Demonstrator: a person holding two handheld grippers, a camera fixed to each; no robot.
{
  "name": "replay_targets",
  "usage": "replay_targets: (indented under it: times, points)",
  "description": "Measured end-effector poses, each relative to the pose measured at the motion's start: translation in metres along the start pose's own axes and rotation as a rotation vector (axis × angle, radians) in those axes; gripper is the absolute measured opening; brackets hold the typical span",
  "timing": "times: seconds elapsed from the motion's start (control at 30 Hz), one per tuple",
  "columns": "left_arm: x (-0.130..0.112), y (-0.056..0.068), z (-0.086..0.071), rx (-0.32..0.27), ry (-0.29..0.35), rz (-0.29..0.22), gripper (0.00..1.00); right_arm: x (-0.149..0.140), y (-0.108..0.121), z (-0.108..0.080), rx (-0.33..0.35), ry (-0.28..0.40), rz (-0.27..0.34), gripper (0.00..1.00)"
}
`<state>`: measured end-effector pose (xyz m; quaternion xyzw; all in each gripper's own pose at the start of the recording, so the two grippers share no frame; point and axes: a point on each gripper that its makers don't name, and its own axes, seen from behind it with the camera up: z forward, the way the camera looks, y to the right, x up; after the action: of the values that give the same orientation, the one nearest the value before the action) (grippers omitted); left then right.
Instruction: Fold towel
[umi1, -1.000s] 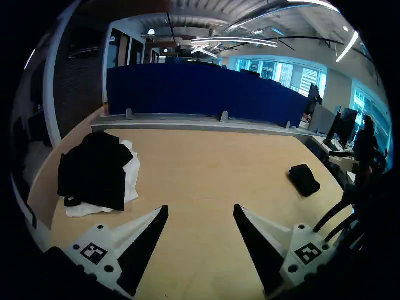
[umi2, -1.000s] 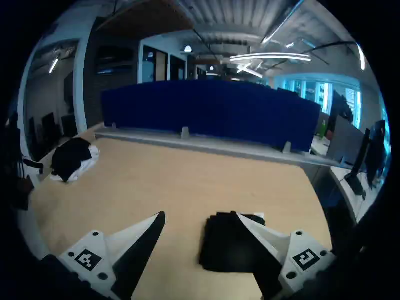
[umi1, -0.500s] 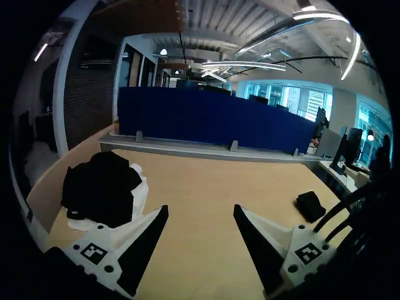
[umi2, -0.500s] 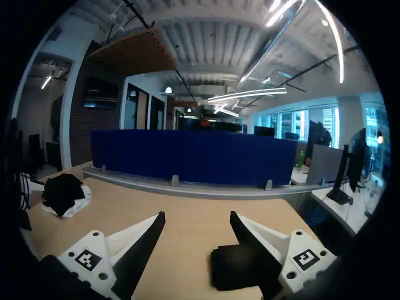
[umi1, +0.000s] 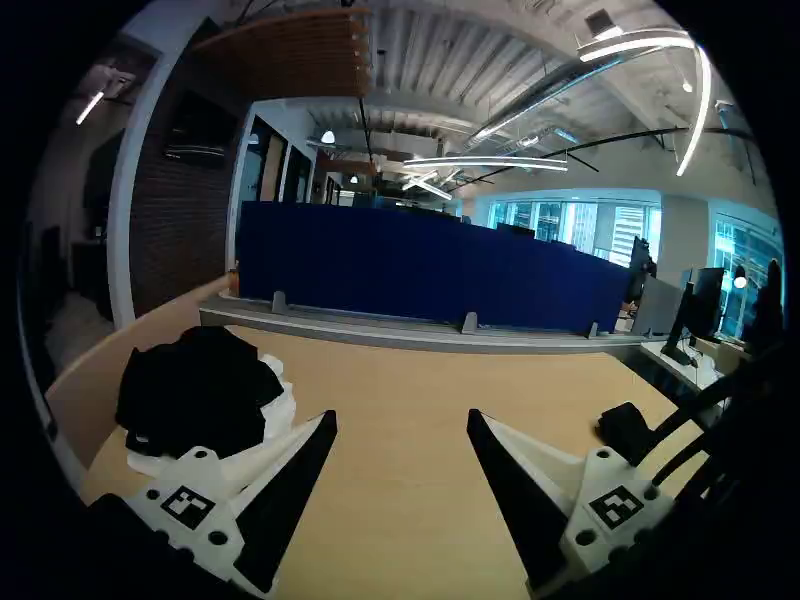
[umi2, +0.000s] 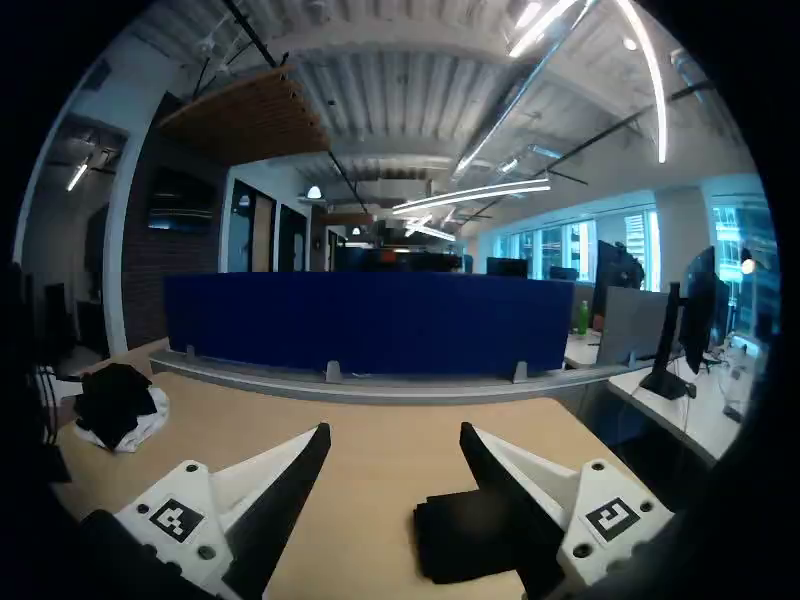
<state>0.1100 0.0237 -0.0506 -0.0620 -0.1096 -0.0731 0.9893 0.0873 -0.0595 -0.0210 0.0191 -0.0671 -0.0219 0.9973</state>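
Over wooden desk (umi1: 400, 370), blue partition (umi1: 430, 265) behind: left gripper (umi1: 400, 414), right gripper (umi2: 394, 427) both spread.

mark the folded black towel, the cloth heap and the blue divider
folded black towel (umi2: 455, 535), right gripper view, middle of top face
heap of black and white cloth (umi1: 195, 395), left gripper view, black top layer
blue divider panel (umi2: 360, 320), right gripper view, panel centre

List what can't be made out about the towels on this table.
- Folded black towel, right gripper view: its right part is behind a finger of the right gripper.
- Cloth pile, left gripper view: its lower edge is behind a finger of the left gripper; number of pieces unclear.
- Same pile, right gripper view: too small for detail.
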Motion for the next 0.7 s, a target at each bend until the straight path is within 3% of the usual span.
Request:
replay_targets:
  times: [0.2, 0.57, 0.7]
  points:
    - [-0.012, 0.003, 0.009, -0.006, 0.059, 0.046, 0.97, -0.003, -0.003, 0.002, 0.022, 0.002, -0.019, 1.0]
    - [-0.032, -0.003, 0.025, 0.077, 0.164, 0.203, 0.97, -0.007, 0.003, 0.01, 0.019, -0.036, -0.03, 1.0]
    - [-0.043, -0.003, 0.026, 0.092, 0.187, 0.231, 0.97, -0.009, 0.004, 0.015, 0.005, -0.062, -0.046, 1.0]
